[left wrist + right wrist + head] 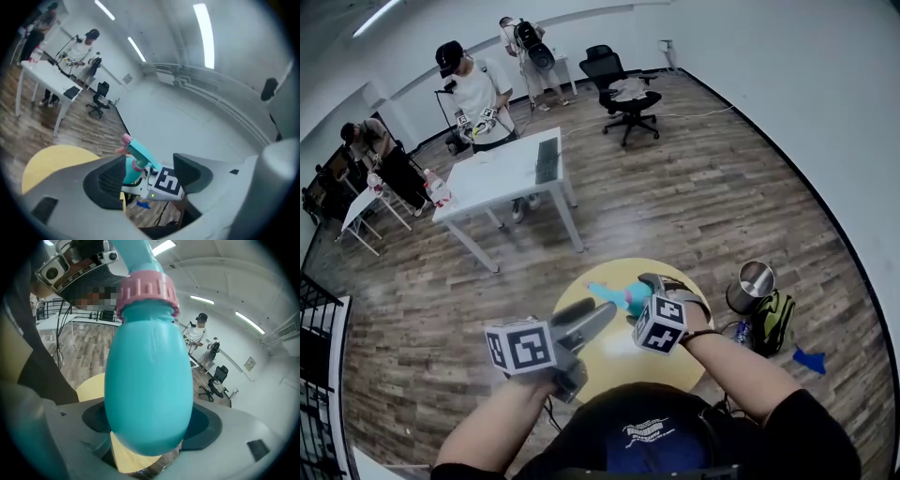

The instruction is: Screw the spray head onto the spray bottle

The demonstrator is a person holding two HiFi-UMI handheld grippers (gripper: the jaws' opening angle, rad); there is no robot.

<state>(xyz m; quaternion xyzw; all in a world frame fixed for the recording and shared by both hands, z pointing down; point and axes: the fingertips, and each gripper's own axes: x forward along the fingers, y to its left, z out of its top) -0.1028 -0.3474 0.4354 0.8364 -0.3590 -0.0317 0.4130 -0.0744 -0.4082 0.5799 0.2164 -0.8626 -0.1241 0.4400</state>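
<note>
**Head view.** Round yellow table (623, 367) at 6 o'clock, low in frame. Both grippers are over it.
- Right gripper (639, 298) is just right of centre, clamped on the teal spray bottle (630, 300).
- The bottle is tilted, its spray head (602, 289) pointing toward 10 o'clock.
- Left gripper (598, 321) is at the bottle's 7 o'clock, close beside it, aimed toward 2 o'clock.
- A steel pot (754, 284) and a green bag (774, 321) are on the floor at 3 o'clock of the table.
- A white table (502, 173) with people around it is at 11 o'clock.
- An office chair (623, 94) is at 12 o'clock.

**Left gripper view.**
- Jaws stand wide apart, with nothing pressed between the pads.
- Beyond them, the spray bottle (130, 171) leans toward 11 o'clock.
- The spray head (142, 153) sits on its neck, with the pink nozzle (125, 138) at the tip.
- The right gripper's marker cube (167, 182) is at the bottle's 4 o'clock, touching or nearly so.
- The yellow table (49, 164) is at 9 o'clock.

**Right gripper view.**
- The spray bottle (150, 390) fills the centre, its rounded base between the two dark pads, which press on it from 9 and 3 o'clock.
- A pink collar (147, 289) rings the neck at 12 o'clock, with the head above it running out of frame.
- The yellow table (91, 386) shows behind at 8 o'clock.
</note>
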